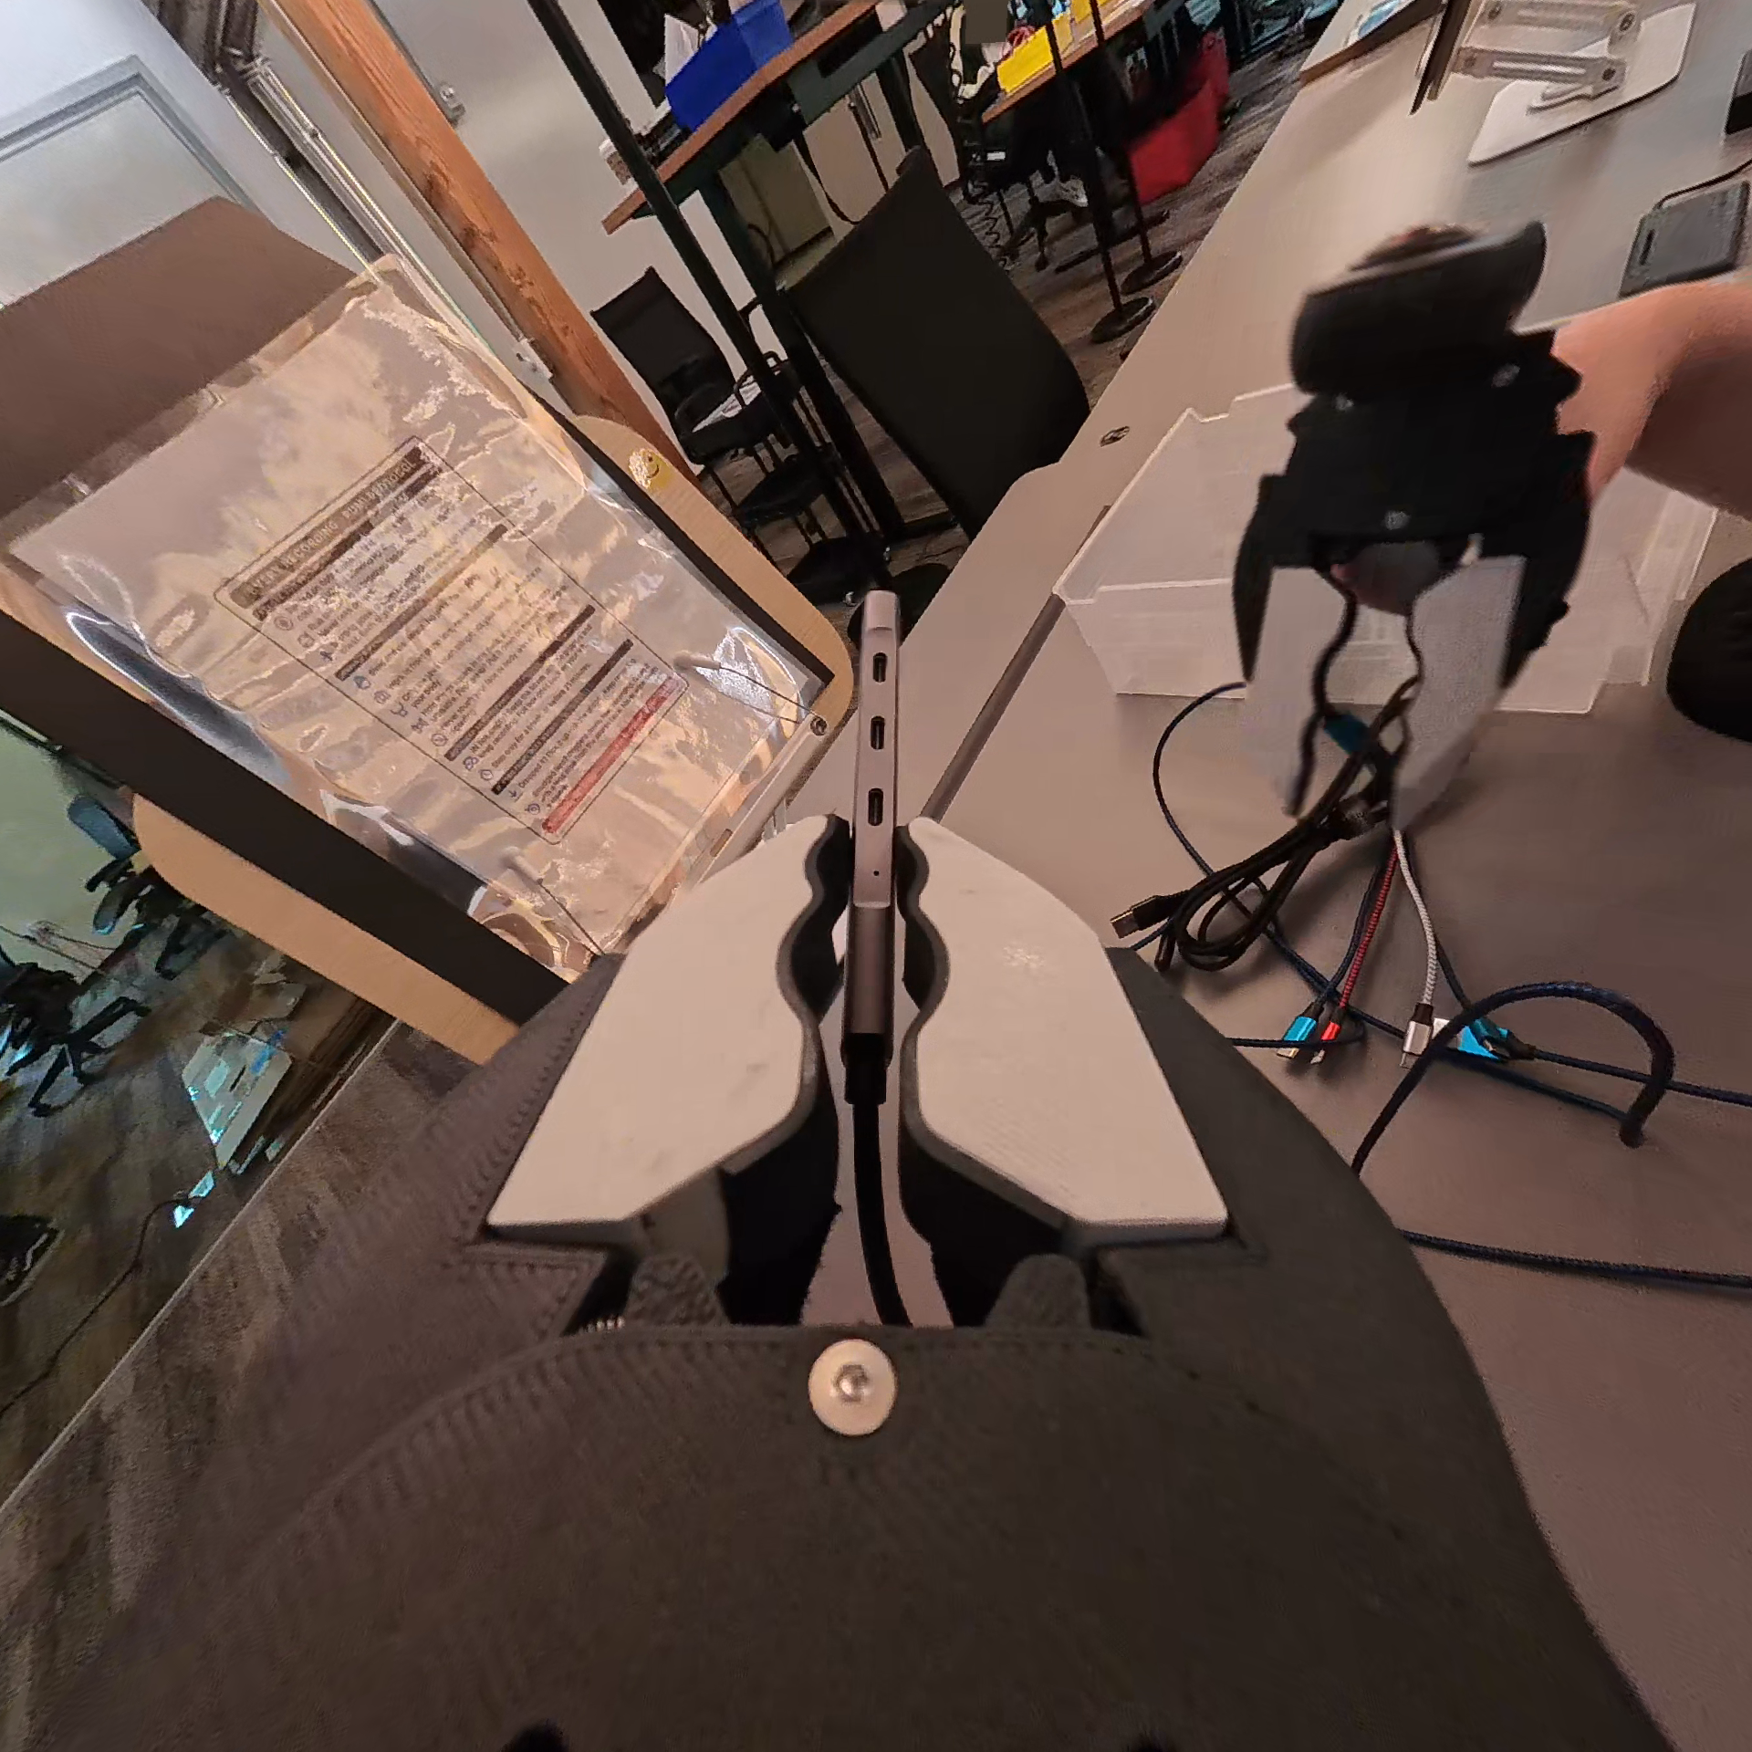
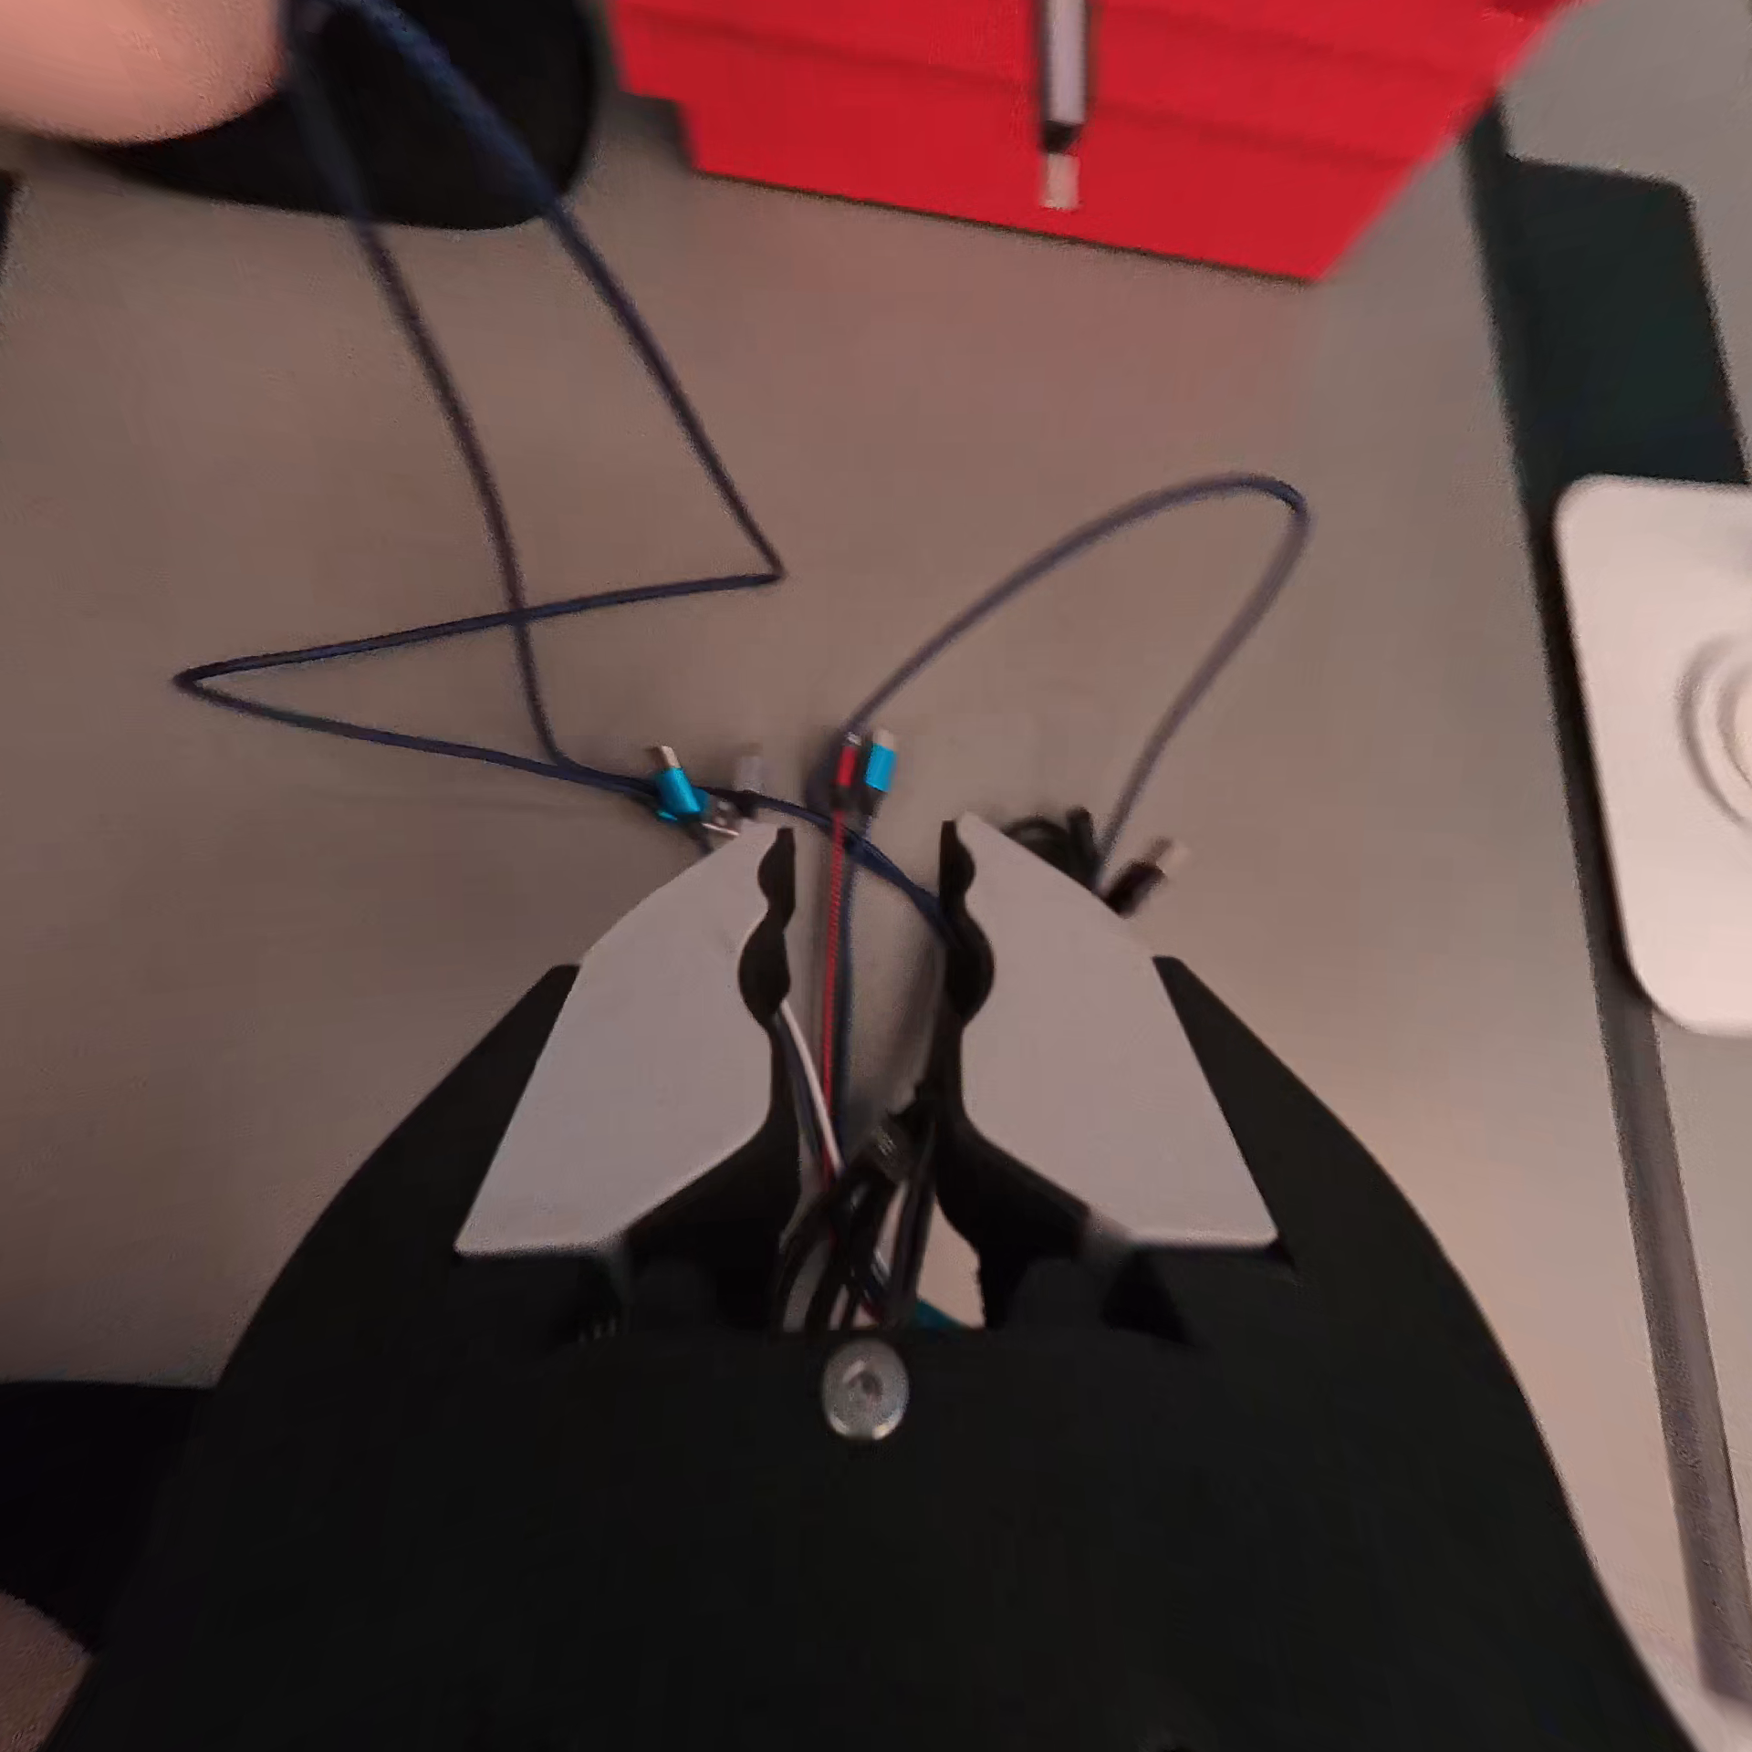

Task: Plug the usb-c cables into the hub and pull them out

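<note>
My left gripper [image 1: 872, 834] is shut on a slim grey USB hub [image 1: 877, 720], held edge-on and pointing away, with three empty USB-C ports facing up. The hub's own black lead runs back between the fingers. My right gripper [image 2: 867, 834] is open just above a loose bundle of cables [image 2: 839, 910] on the grey table [image 2: 284, 948]. Red, blue and white braided cables pass between its fingers without being pinched. Blue [image 2: 678, 792], red [image 2: 850, 770] and silver [image 2: 749, 768] plugs lie just past its tips. The left wrist view shows the right gripper [image 1: 1356, 806], blurred, over the same cables [image 1: 1261, 891].
A red bin [image 2: 1043, 123] stands beyond the cables. A white stand base [image 2: 1669, 739] is on the right. A clear plastic box [image 1: 1166, 588] sits behind the cables. A clear sign holder [image 1: 398, 645] stands left of the hub. A person's hand [image 1: 1650, 398] holds the right gripper. The gap from one gripper's tips to the other's is roughly 25 cm.
</note>
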